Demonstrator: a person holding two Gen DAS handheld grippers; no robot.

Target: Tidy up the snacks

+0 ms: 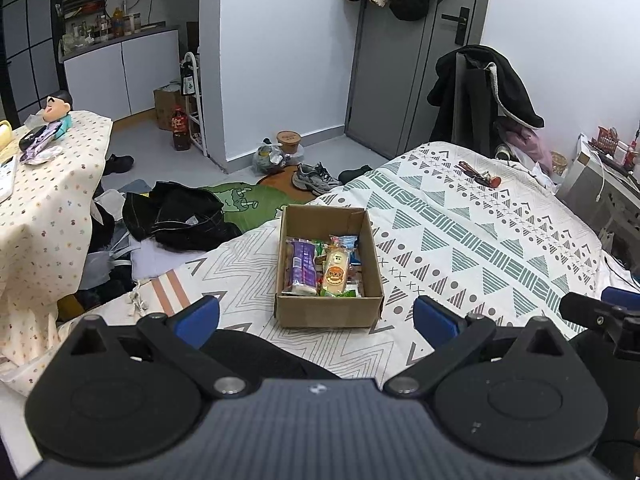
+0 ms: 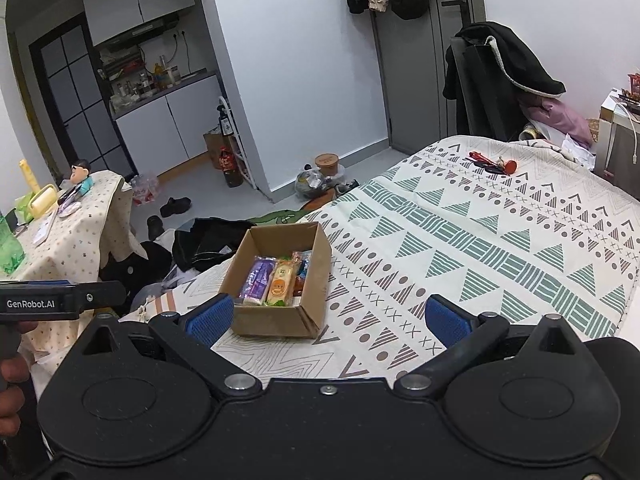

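Open brown cardboard box (image 1: 328, 268) of wrapped snacks (image 1: 320, 266) on the patterned bedspread (image 1: 460, 232), long axis running away, dead ahead of the spread, empty left gripper (image 1: 316, 316); right gripper (image 2: 328, 318), likewise spread, sits right of it.

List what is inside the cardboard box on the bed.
The cardboard box holds wrapped snacks: a purple packet, a pale packet with an orange face label, and smaller bright wrappers beside them. Anything beneath these is covered.
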